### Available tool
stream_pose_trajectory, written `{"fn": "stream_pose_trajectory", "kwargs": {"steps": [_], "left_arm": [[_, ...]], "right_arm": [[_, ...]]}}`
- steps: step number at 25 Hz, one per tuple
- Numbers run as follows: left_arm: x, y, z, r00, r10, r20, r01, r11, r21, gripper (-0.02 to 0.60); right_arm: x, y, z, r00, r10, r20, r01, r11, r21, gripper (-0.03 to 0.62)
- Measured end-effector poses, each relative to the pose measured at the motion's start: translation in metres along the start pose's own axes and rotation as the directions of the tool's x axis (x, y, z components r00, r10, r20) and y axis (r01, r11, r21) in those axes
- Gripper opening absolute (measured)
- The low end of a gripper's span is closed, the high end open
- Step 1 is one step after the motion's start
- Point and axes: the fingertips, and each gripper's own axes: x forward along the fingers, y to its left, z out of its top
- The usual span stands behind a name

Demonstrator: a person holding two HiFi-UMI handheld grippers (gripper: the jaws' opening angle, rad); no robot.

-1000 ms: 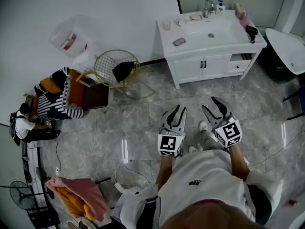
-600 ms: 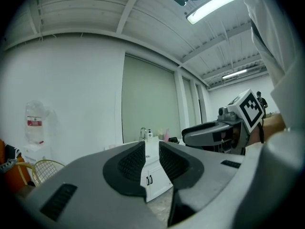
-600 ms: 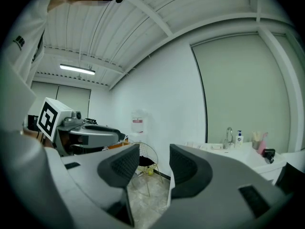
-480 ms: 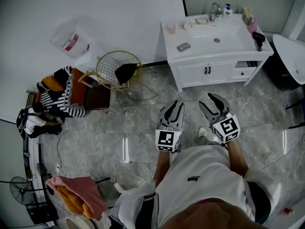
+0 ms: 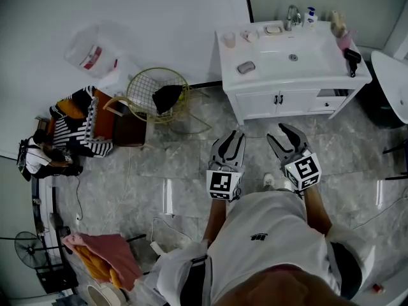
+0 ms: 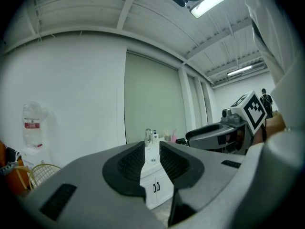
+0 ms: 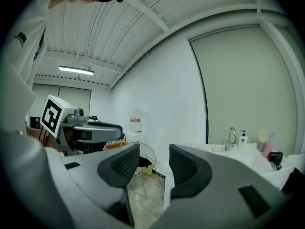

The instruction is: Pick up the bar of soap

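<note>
A white vanity (image 5: pixel 255 85) with a sink stands against the far wall. A pale bar of soap (image 5: pixel 274 29) lies in a dish beside the faucet (image 5: pixel 292 14); in the right gripper view the soap dish (image 7: pixel 218 148) sits left of the faucet. A grey oval thing (image 5: pixel 246 67) lies on the counter's front left. My left gripper (image 5: pixel 233 138) and right gripper (image 5: pixel 280 134) are held side by side over the floor, well short of the vanity. Both are open and empty. The vanity (image 6: pixel 155 187) shows through the left gripper's (image 6: pixel 151 159) narrow gap. The right gripper (image 7: pixel 155 168) gapes wider.
A wire basket (image 5: pixel 156 94) holding dark cloth and a chair (image 5: pixel 121 129) with striped fabric stand left of the vanity. A person (image 5: pixel 38 161) crouches at far left. A cup (image 5: pixel 229 40), pump bottle (image 5: pixel 311 14) and hair dryer (image 5: pixel 352 56) share the counter. A white tub (image 5: pixel 392 75) stands at right.
The person has stepped a little closer to the vanity, carrying both grippers forward. Neither gripper's jaws have changed.
</note>
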Motion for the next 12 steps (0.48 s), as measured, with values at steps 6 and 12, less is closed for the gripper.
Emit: {"fn": "stream_pose_trajectory", "kwargs": {"steps": [6, 12], "left_arm": [[0.037, 0.006, 0.006, 0.999, 0.031, -0.006, -0.031, 0.999, 0.013, 0.104], [0.069, 0.011, 0.011, 0.998, 0.063, -0.01, -0.063, 0.998, 0.015, 0.104]], "right_arm": [[0.017, -0.036, 0.001, 1.0, 0.027, 0.004, -0.027, 1.0, 0.004, 0.207], [0.037, -0.064, 0.003, 0.998, 0.063, -0.001, -0.063, 0.998, 0.001, 0.207]]}}
